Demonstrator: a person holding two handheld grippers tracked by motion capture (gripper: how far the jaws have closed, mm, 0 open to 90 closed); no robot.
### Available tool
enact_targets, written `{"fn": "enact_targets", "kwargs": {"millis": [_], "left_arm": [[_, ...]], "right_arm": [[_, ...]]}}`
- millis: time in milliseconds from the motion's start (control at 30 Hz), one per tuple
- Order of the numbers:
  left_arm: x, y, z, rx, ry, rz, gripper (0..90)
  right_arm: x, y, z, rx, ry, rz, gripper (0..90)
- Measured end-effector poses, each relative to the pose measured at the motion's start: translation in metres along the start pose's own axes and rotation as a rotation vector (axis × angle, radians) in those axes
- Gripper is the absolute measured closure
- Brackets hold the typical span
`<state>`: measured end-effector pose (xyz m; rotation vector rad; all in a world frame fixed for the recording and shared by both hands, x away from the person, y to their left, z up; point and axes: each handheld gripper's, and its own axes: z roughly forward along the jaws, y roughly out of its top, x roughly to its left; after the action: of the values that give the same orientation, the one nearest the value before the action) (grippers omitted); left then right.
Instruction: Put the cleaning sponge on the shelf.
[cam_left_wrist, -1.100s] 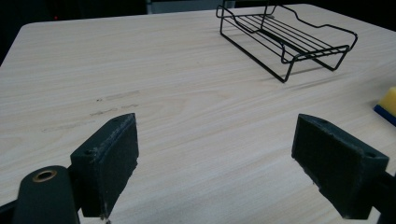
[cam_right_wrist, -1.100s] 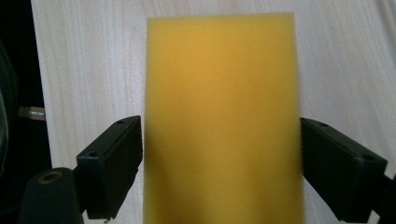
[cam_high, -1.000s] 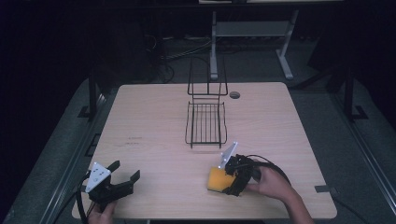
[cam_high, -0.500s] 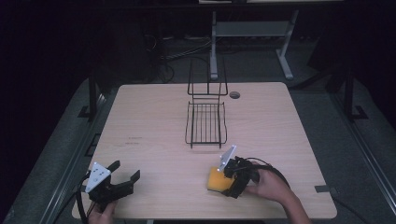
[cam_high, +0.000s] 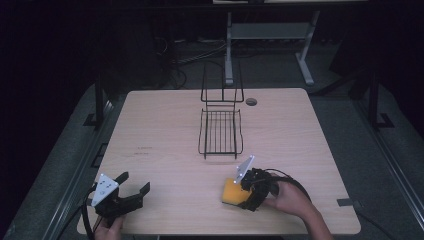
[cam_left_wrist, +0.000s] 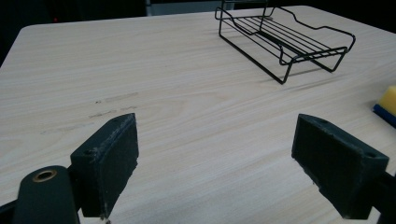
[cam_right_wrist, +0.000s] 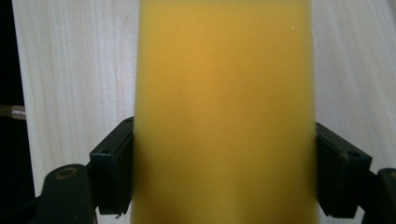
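Observation:
A yellow sponge (cam_high: 231, 192) with a blue underside lies low at the front right of the table. My right gripper (cam_high: 240, 195) is shut on it. In the right gripper view the sponge (cam_right_wrist: 224, 112) fills the gap, and both black pads (cam_right_wrist: 112, 168) press its sides. My left gripper (cam_high: 134, 182) rests at the front left corner, open, with nothing between its jaws. In the left gripper view the gripper (cam_left_wrist: 224, 163) has bare wood between its pads (cam_left_wrist: 109, 163), and a corner of the sponge (cam_left_wrist: 386, 100) shows at the right edge.
A black wire rack (cam_high: 220, 135) stands in the middle of the wooden table (cam_high: 165, 125), its tall end toward the far side; it also appears as the rack (cam_left_wrist: 285, 42) ahead of the left gripper. A round cable hole (cam_high: 251, 101) sits near the far edge.
The right gripper and the sponge have shifted only very slightly. The left gripper has stayed where it was.

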<state>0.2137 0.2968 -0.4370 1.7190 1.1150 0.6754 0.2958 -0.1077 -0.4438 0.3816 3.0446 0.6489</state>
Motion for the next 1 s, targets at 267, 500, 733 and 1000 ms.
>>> {"fn": "enact_targets", "kwargs": {"millis": [267, 500, 733, 1000], "left_arm": [[0.000, 0.000, 0.000, -0.002, -0.001, 0.000, 14.0], [0.000, 0.000, 0.000, 0.004, -0.001, 0.003, 14.0], [0.000, 0.000, 0.000, -0.001, 0.000, -0.004, 14.0], [0.000, 0.000, 0.001, 0.003, -0.002, 0.002, 14.0]], "right_arm": [[-0.003, 0.007, -0.009, -0.029, 0.009, -0.012, 21.5], [-0.009, 0.015, -0.015, -0.045, 0.025, -0.009, 21.5], [-0.015, 0.021, -0.020, -0.059, 0.035, -0.010, 21.4], [-0.021, 0.026, -0.026, -0.078, 0.035, -0.016, 21.5]]}}
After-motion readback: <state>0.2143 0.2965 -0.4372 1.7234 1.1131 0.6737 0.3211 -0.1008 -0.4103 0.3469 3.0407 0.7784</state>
